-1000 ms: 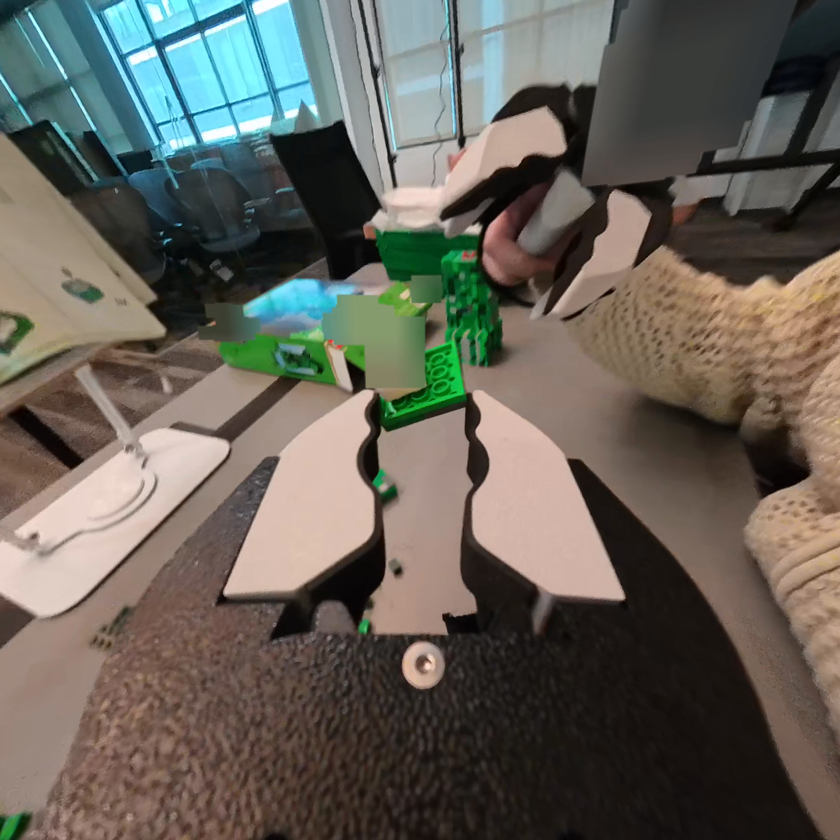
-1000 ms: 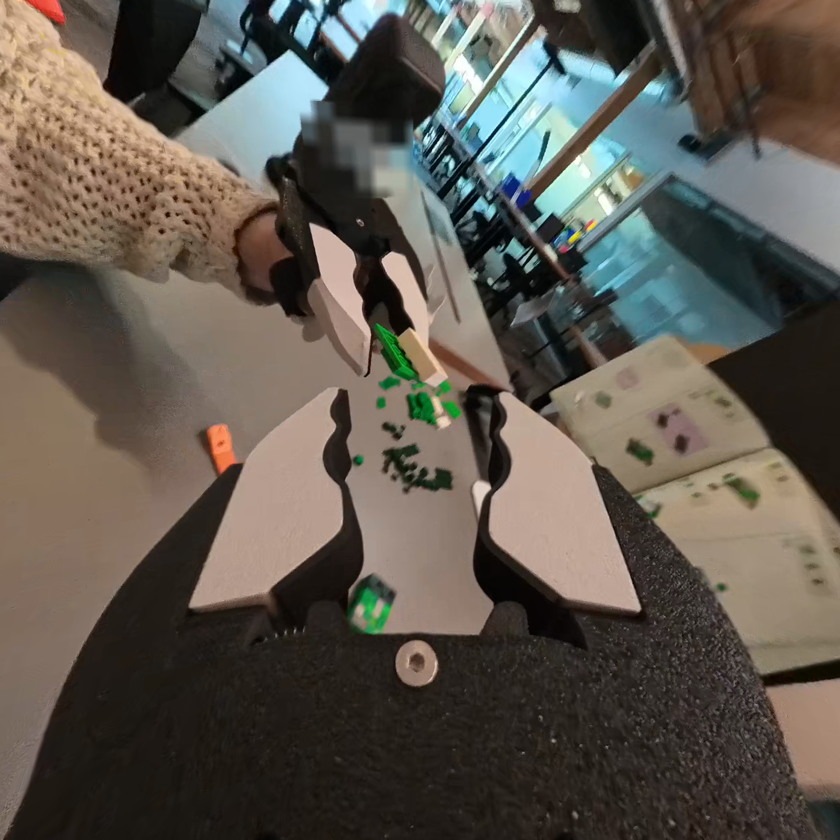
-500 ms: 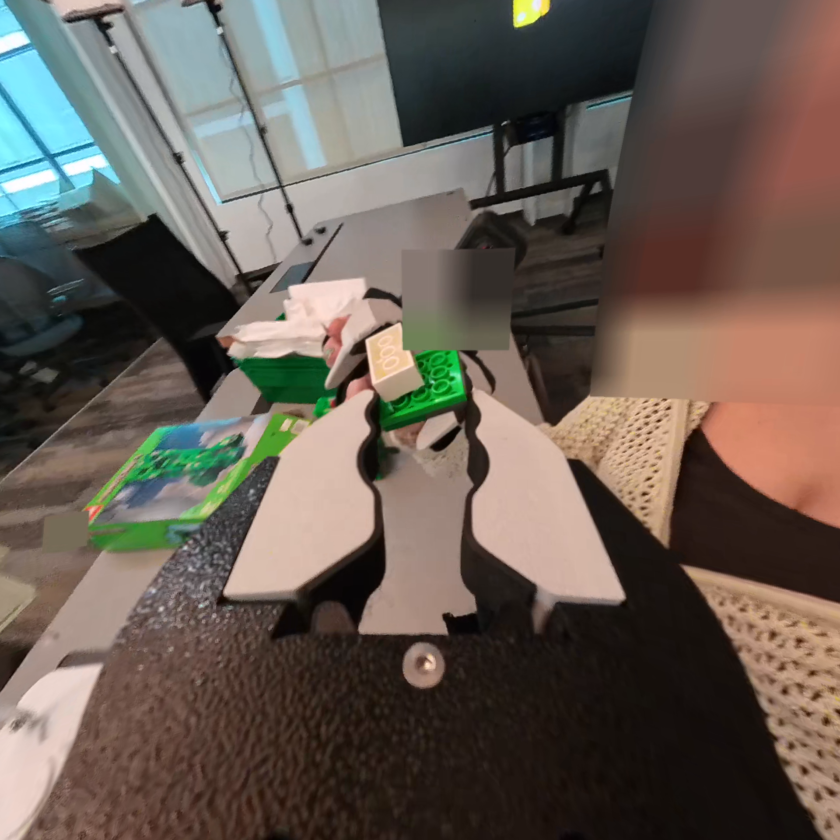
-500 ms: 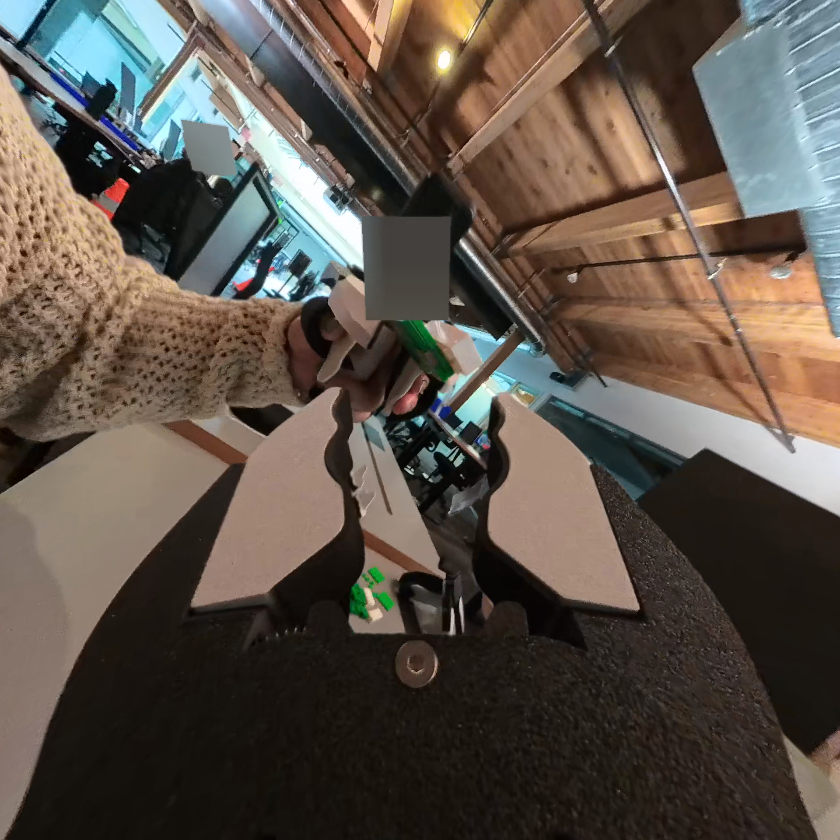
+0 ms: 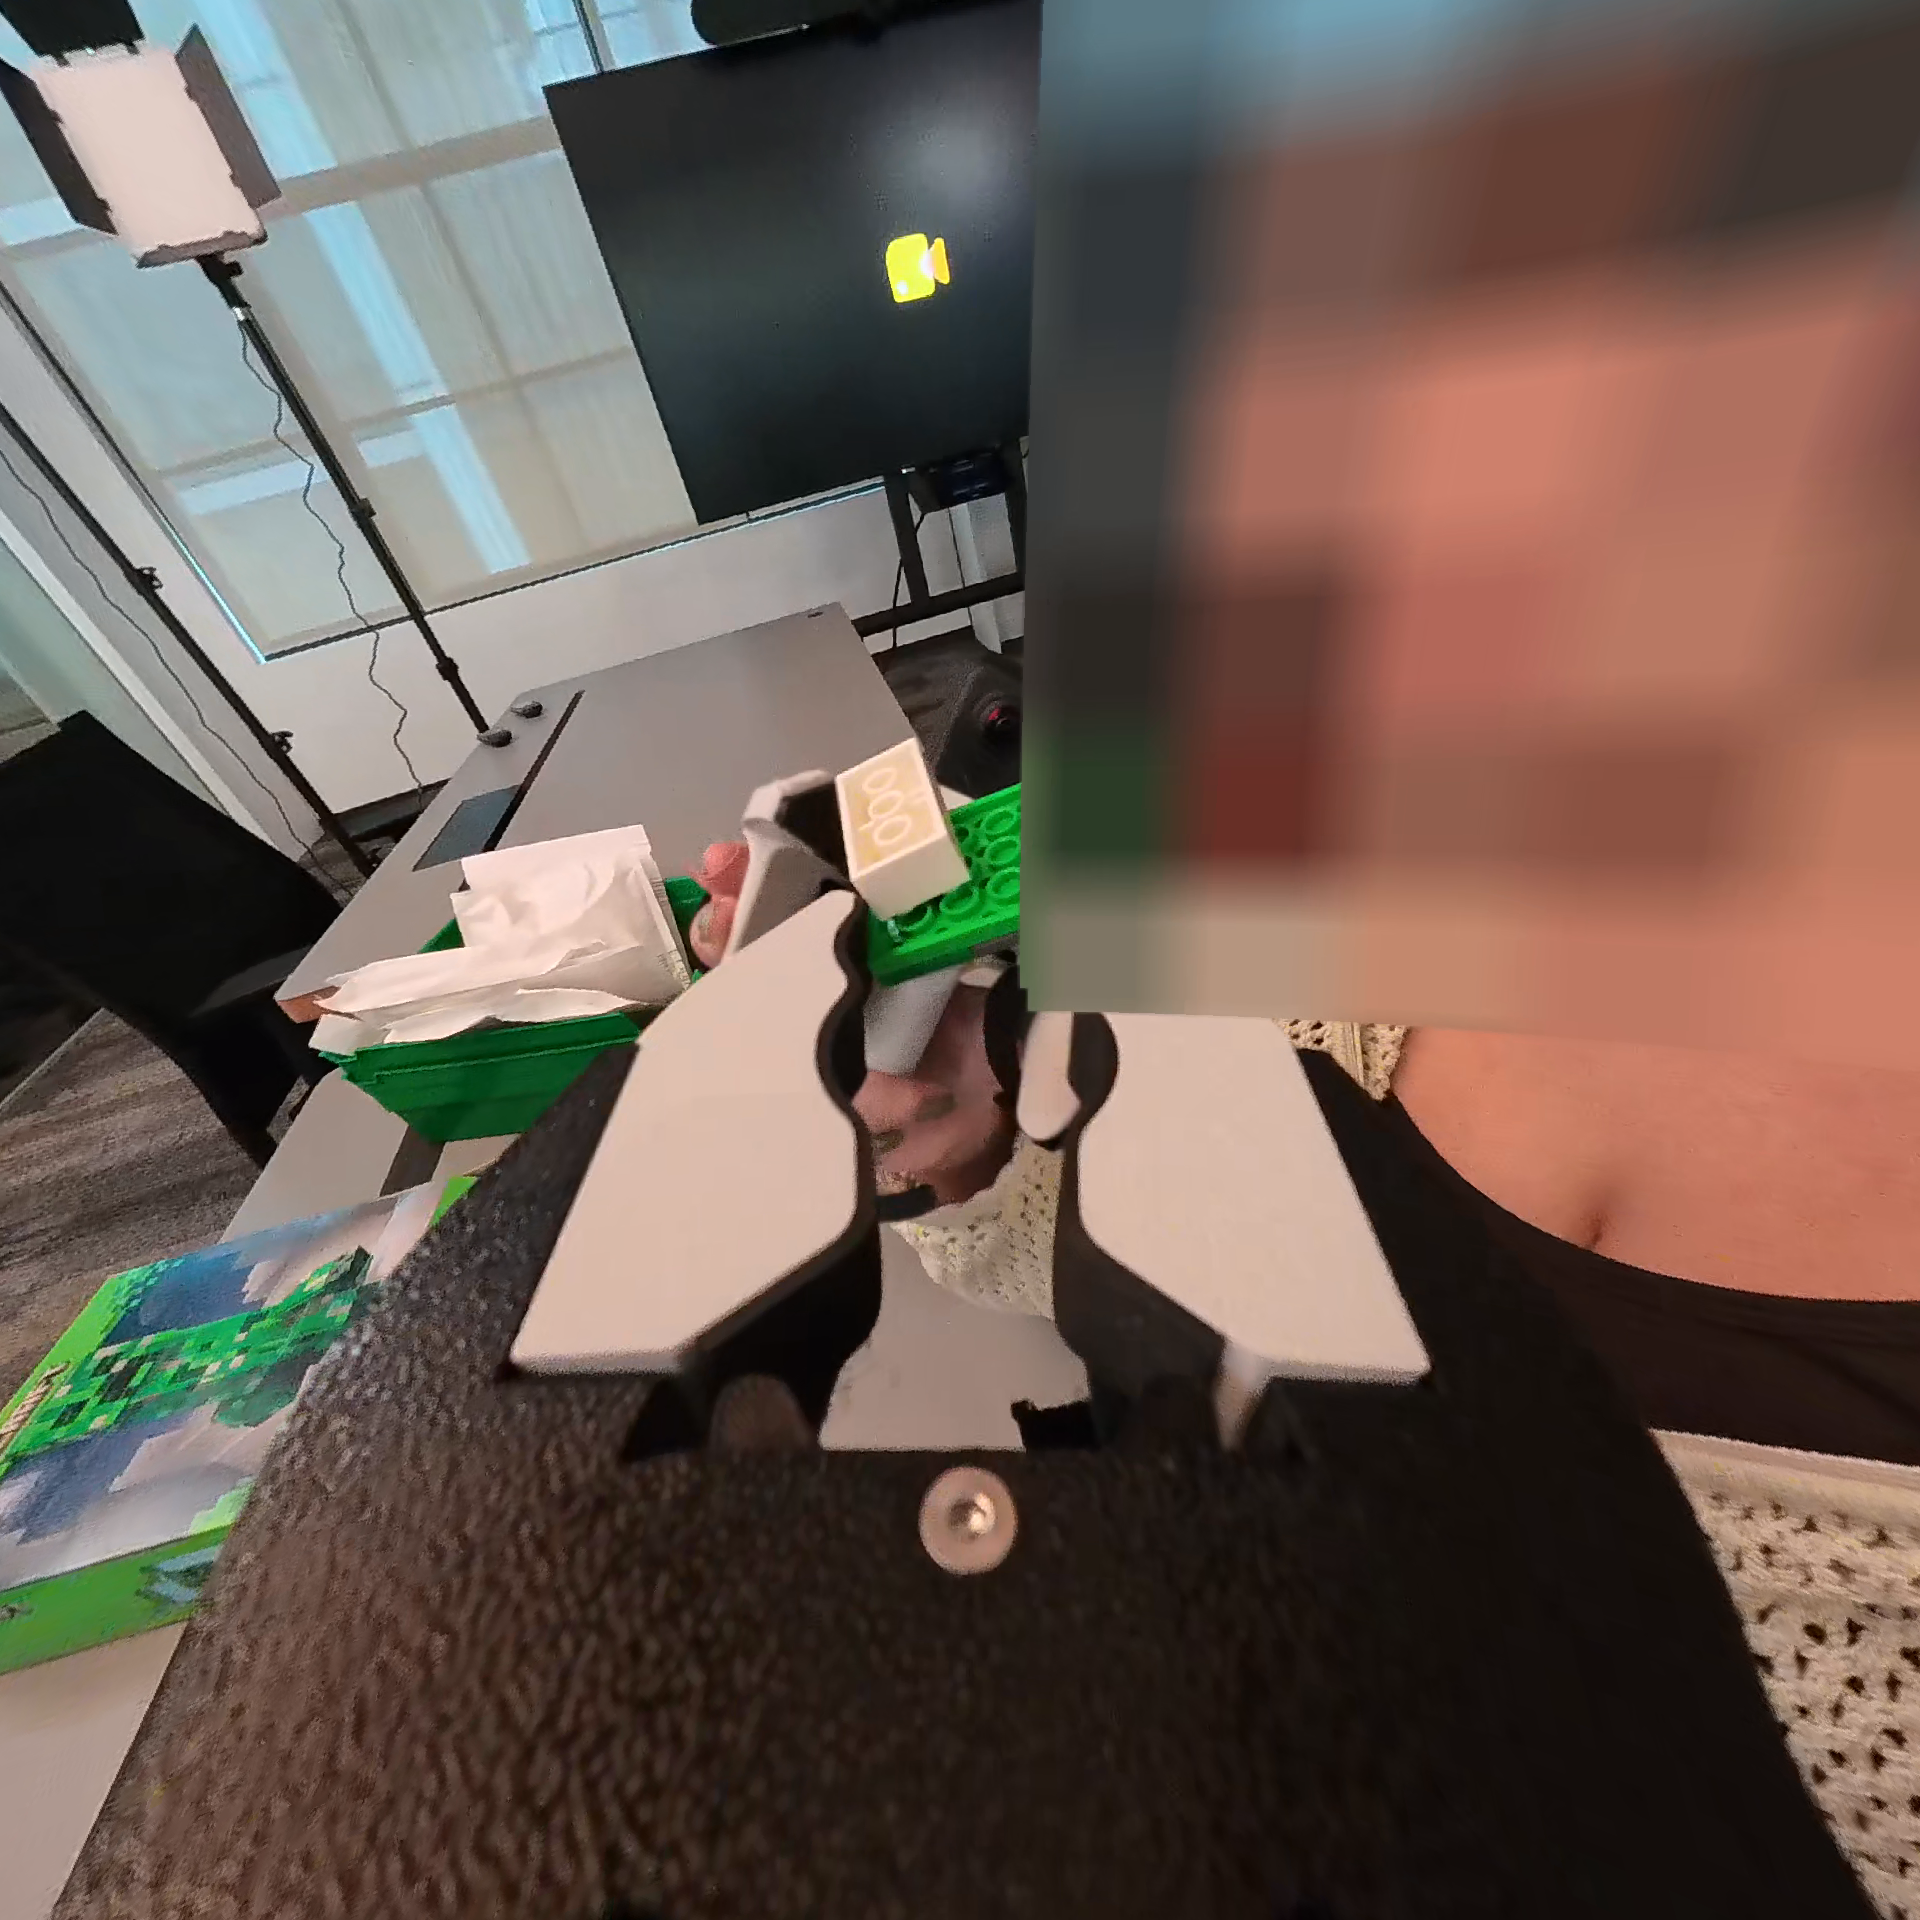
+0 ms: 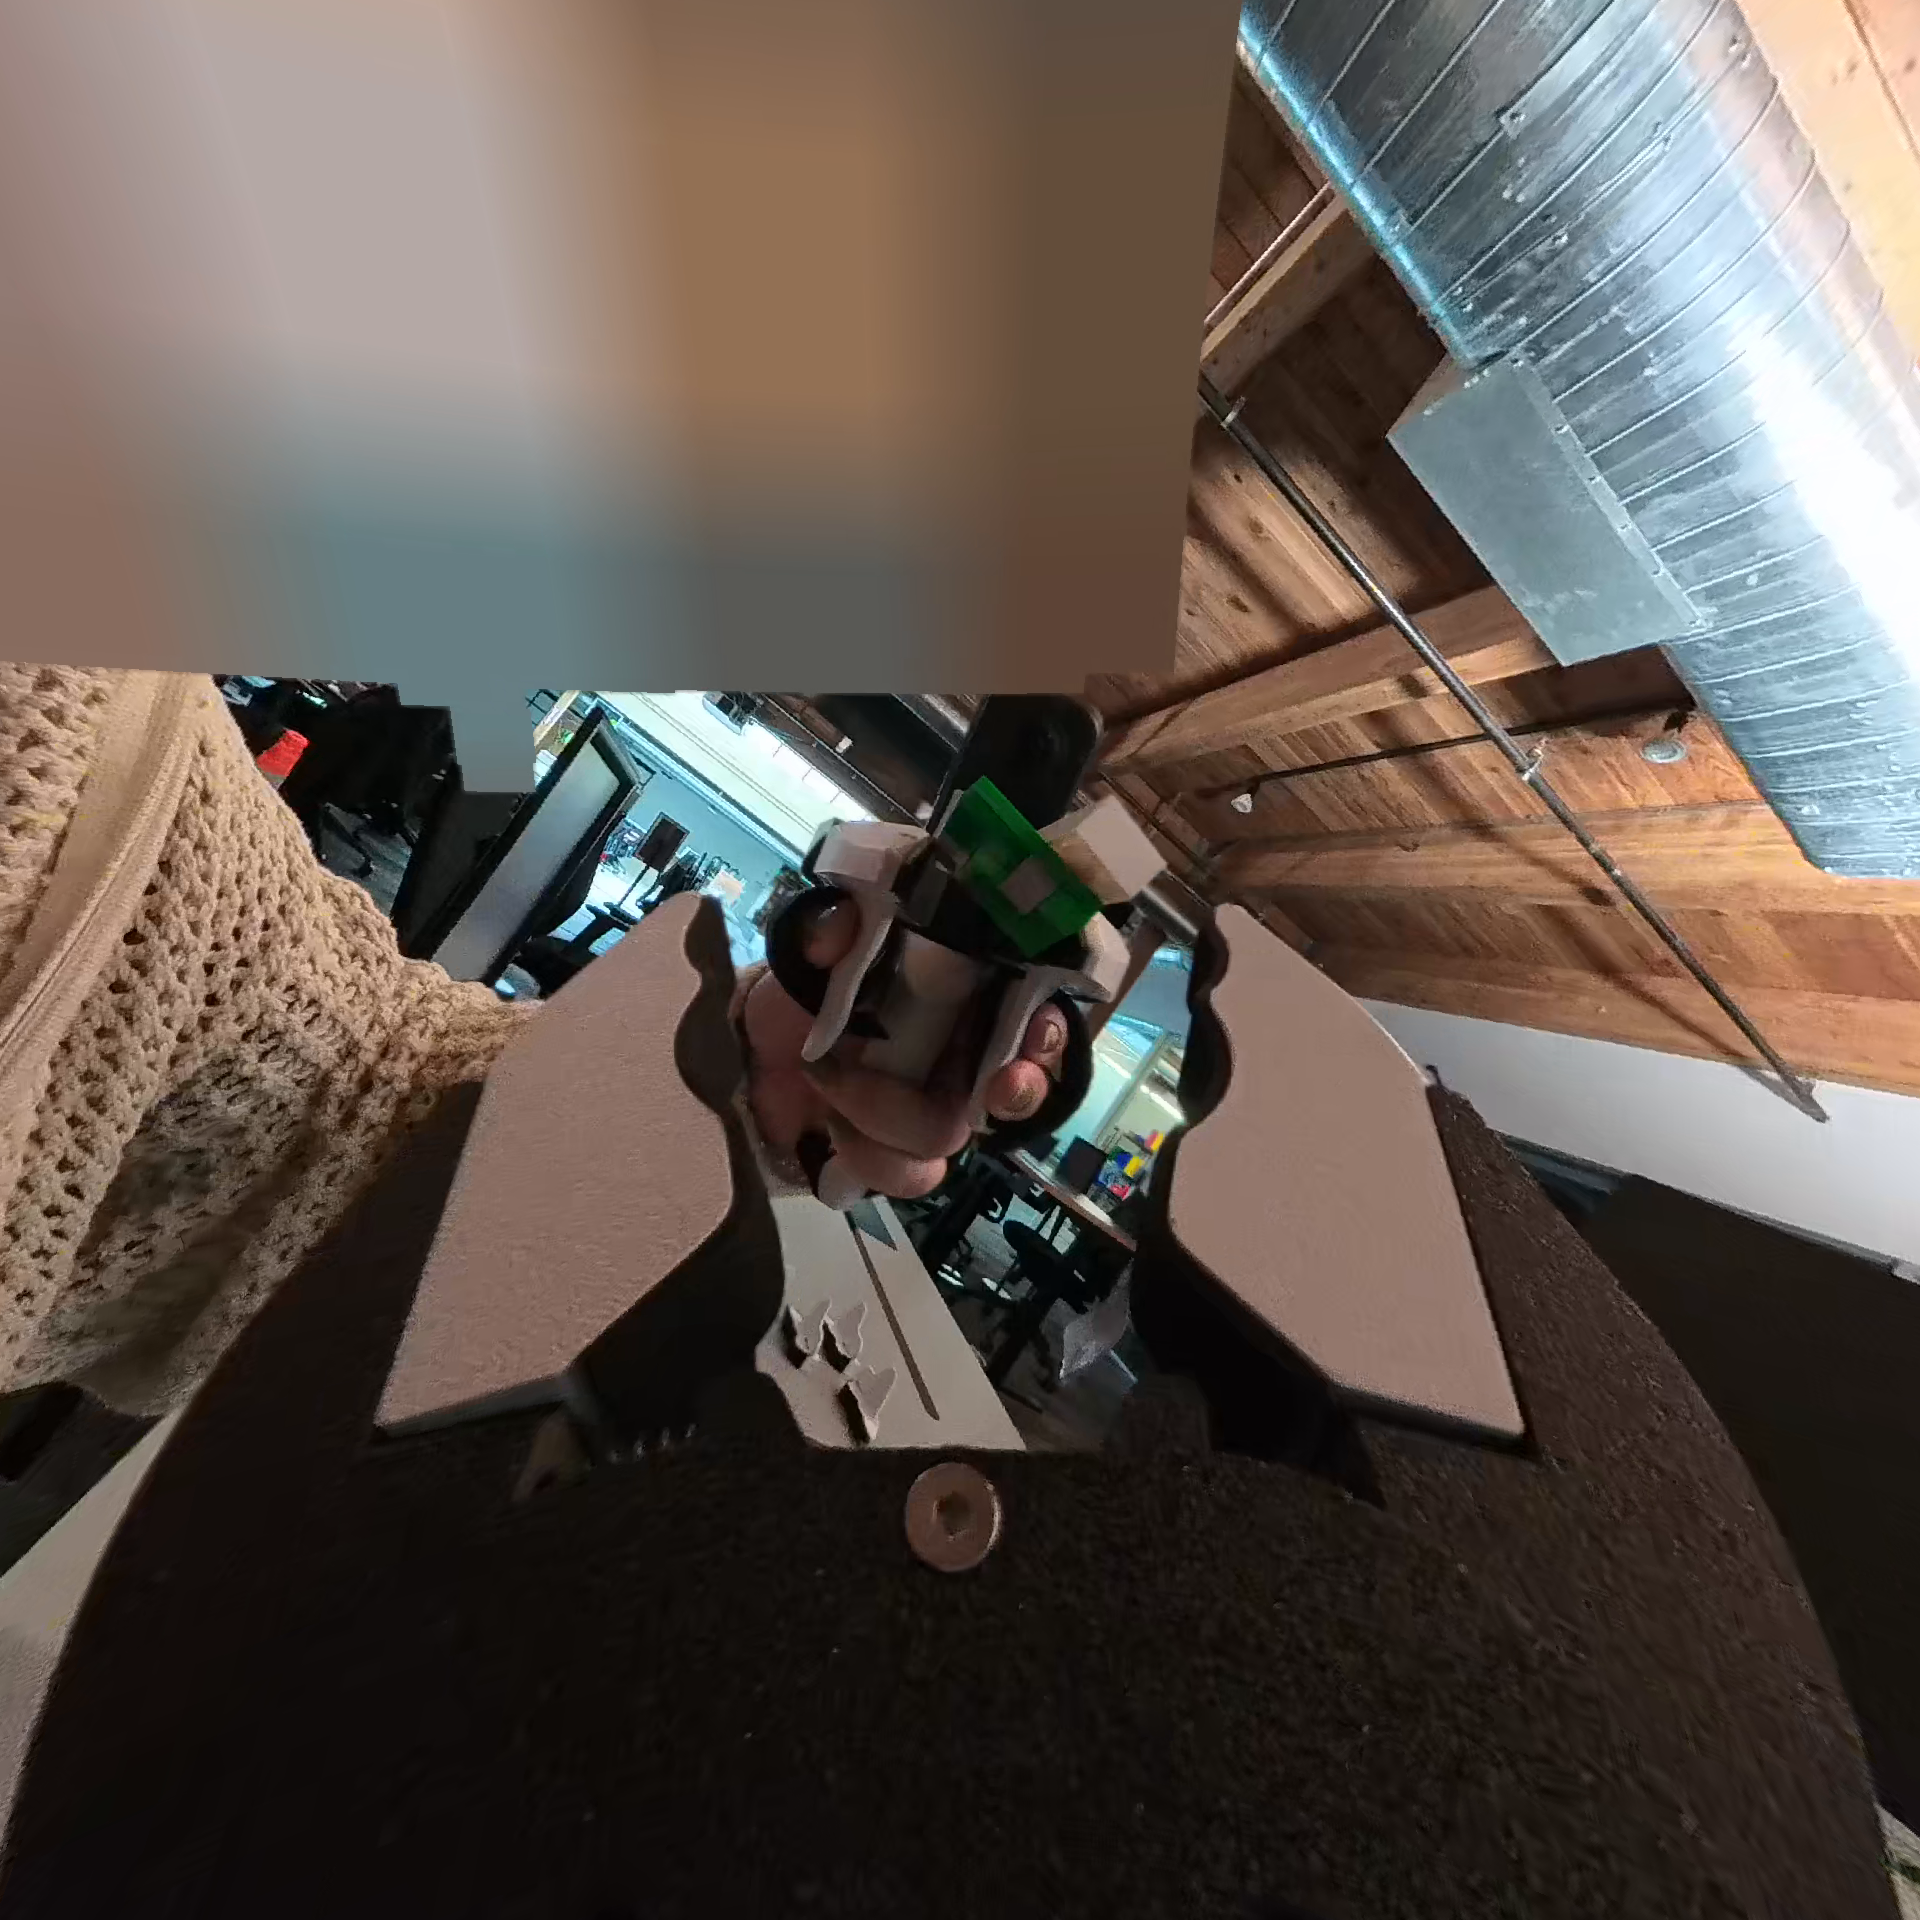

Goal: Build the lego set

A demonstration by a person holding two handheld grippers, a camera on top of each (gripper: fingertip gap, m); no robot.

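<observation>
My left gripper (image 5: 935, 966) is shut on a green studded plate (image 5: 966, 883) that carries a white brick (image 5: 899, 831). It holds them in the air, close to the person's chest. The right wrist view shows the left gripper (image 6: 940, 873) from the front, in a hand, with the green plate (image 6: 1023, 862) and the white brick (image 6: 1122, 842) at its tips. My right gripper (image 6: 956, 920) is open wide and empty. It faces the left one from a short way off. One of its grey fingers (image 5: 774, 873) shows just behind the plate.
A green tray (image 5: 499, 1070) stuffed with white paper bags stands on the grey table (image 5: 675, 727). The set's box (image 5: 156, 1434) lies at the lower left. A light stand (image 5: 156, 156) and a dark screen (image 5: 810, 312) stand behind. A knit sleeve (image 6: 156, 987) is at the left. Left and right tips are no more than a few centimetres apart.
Both grippers have risen off the table. The left one lifted the green plate with the white brick toward the person. The right one tilted up to face it, and its jaws have spread wider.
</observation>
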